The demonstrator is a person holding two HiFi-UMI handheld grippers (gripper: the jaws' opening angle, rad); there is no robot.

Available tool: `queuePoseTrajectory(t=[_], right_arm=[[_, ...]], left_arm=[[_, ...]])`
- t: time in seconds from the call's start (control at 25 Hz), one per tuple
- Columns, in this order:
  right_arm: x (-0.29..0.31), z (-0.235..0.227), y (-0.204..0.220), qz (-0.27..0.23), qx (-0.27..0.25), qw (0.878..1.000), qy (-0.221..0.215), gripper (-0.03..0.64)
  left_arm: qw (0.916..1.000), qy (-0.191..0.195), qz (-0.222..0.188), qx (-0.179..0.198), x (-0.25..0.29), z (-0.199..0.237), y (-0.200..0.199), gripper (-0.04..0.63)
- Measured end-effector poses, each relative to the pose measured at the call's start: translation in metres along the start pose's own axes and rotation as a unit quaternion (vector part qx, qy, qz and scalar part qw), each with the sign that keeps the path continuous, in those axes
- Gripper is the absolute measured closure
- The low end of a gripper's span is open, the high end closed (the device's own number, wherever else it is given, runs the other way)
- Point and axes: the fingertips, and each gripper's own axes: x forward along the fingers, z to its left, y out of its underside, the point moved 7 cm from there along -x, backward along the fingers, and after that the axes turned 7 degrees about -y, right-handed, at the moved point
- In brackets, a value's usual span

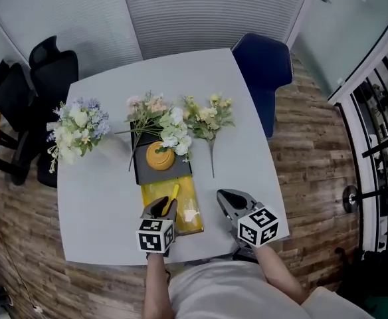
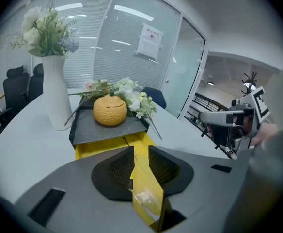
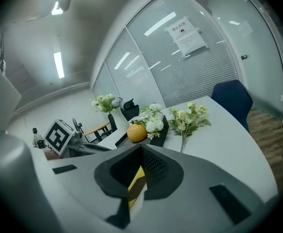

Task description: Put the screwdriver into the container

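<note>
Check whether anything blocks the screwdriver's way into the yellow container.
Nothing visible does. The left tongs hold the screwdriver over the yellow container. A clear item lies inside it, to the screwdriver's right. The right tongs are over the table beside the container, out of the way.

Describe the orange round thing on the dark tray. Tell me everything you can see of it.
The orange round thing looks like a small pumpkin or gourd. It is squat, with a matte, dimpled skin, shallow ribs and a short stub on top. It stands upright on the dark tray, toward the tray's far end. White flowers lie right beside it on the person's right; whether they touch it cannot be told.
</note>
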Motion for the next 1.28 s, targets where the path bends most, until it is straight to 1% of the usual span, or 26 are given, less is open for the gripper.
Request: queuePoseTrajectory(t=[0.2,0.36,0.44,0.6,0.8,1.0,1.28], right_arm=[[-0.005,0.021,-0.008,-0.014,-0.028,1.000,-0.005,0.601],[-0.010,0.040,-0.010,-0.025,-0.037,0.999,-0.011,0.601],[-0.014,0.048,-0.011,-0.029,-0.043,0.999,-0.012,0.601],[-0.022,0.053,-0.015,-0.041,-0.054,0.998,-0.006,0.601],[-0.032,0.060,-0.015,-0.051,-0.060,0.997,-0.006,0.601],[-0.041,0.060,-0.021,-0.061,-0.067,0.996,-0.008,0.601],[-0.050,0.062,-0.018,-0.063,-0.067,0.996,-0.011,0.601]], left_arm=[[0.9989,-0.001,-0.046,-0.003,-0.029,-0.005,-0.013,0.511],[0.9959,0.000,-0.089,-0.016,-0.055,-0.006,-0.018,0.526],[0.9943,0.000,-0.105,-0.021,-0.066,-0.009,-0.021,0.538],[0.9915,0.003,-0.128,-0.018,-0.080,-0.014,-0.028,0.560],[0.9900,0.000,-0.139,-0.021,-0.093,-0.020,-0.026,0.581],[0.9896,-0.007,-0.142,-0.022,-0.099,-0.026,-0.027,0.586],[0.9899,-0.014,-0.139,-0.024,-0.102,-0.032,-0.024,0.588]])
